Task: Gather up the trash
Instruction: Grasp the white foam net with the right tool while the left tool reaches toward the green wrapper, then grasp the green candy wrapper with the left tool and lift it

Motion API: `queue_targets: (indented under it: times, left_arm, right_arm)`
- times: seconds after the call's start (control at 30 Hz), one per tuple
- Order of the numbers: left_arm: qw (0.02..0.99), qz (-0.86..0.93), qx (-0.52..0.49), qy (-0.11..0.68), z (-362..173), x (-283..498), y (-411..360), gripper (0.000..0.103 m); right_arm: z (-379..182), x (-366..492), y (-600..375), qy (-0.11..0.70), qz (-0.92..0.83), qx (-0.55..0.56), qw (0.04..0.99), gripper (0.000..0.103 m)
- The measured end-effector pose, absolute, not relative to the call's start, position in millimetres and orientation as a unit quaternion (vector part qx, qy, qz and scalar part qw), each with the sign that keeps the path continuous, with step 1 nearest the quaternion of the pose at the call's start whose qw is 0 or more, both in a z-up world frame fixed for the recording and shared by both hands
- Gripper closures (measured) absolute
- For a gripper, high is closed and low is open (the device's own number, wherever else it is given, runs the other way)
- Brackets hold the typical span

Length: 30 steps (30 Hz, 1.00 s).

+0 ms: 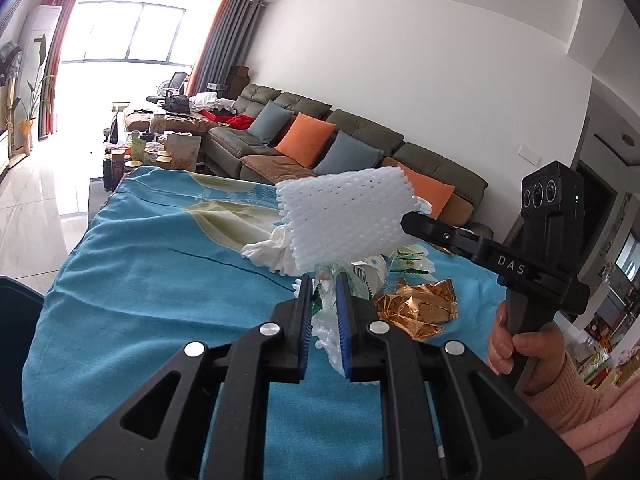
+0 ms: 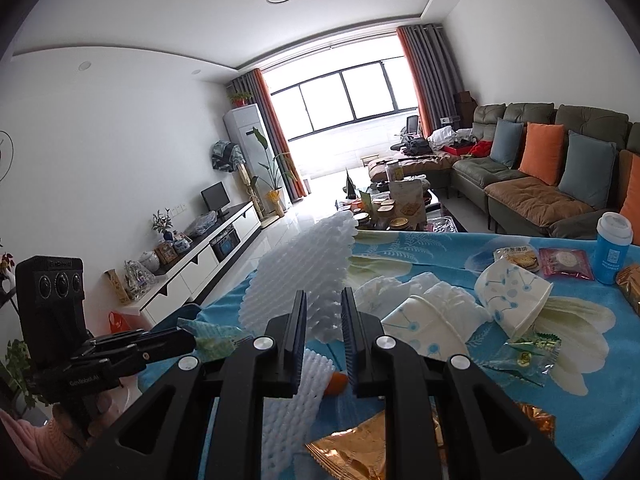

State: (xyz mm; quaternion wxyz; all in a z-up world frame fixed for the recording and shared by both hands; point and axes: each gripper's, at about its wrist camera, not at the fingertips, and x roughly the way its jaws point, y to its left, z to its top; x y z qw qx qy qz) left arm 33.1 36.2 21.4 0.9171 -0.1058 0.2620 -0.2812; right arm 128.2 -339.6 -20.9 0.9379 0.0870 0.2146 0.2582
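The right gripper (image 1: 412,216) is clenched on a white foam net sleeve (image 1: 344,220), holding it up ahead of its fingers; light, squashy, best pinched at an edge. The left gripper (image 1: 324,312) nips a crinkly green-printed clear wrapper (image 1: 326,280), slippery and weightless

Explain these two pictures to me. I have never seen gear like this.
There is no robot: a person holds a handheld gripper in each hand, each with its own camera looking along two black fingers. One picture is from the left gripper, the other from the right gripper. Below is a table under a blue flowered cloth, strewn with a crushed paper cup, a gold wrapper and other litter. The left gripper is shut on a green wrapper; the right pinches a white foam net.
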Motion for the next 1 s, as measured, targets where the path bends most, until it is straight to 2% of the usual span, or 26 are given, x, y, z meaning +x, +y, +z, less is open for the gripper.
queue_targets:
  times: [0.2,0.27,0.67,0.7,0.77,0.83,1.0]
  left_arm:
    - [0.924,-0.251,-0.121,0.263,26.2,19.6,67.1,0.091]
    - [0.924,-0.246,-0.129,0.265,29.9,14.7,79.2,0.098]
    - [0.931,-0.199,-0.137,0.275,15.8,-9.5,109.1,0.097]
    - [0.930,-0.199,-0.132,0.278,13.9,-10.3,109.1,0.092]
    - [0.927,-0.207,-0.117,0.290,7.7,-13.1,106.5,0.061]
    - [0.928,-0.204,-0.100,0.296,-0.4,-15.1,102.6,0.052]
    - [0.921,-0.191,-0.087,0.328,-23.9,-5.5,98.3,0.051]
  right_arm:
    - [-36.3,131.7,-316.6,0.240,0.268,0.066,0.931,0.087]
    - [-39.8,132.5,-310.1,0.244,0.267,0.058,0.930,0.087]
    - [-38.2,141.6,-304.9,0.243,0.265,0.072,0.930,0.087]
    - [-37.6,141.4,-304.7,0.242,0.266,0.073,0.930,0.087]
    - [-37.2,141.8,-302.6,0.241,0.268,0.071,0.930,0.087]
    - [-37.4,141.1,-300.7,0.241,0.270,0.069,0.930,0.087]
    - [-42.0,143.1,-297.3,0.248,0.273,0.067,0.927,0.087]
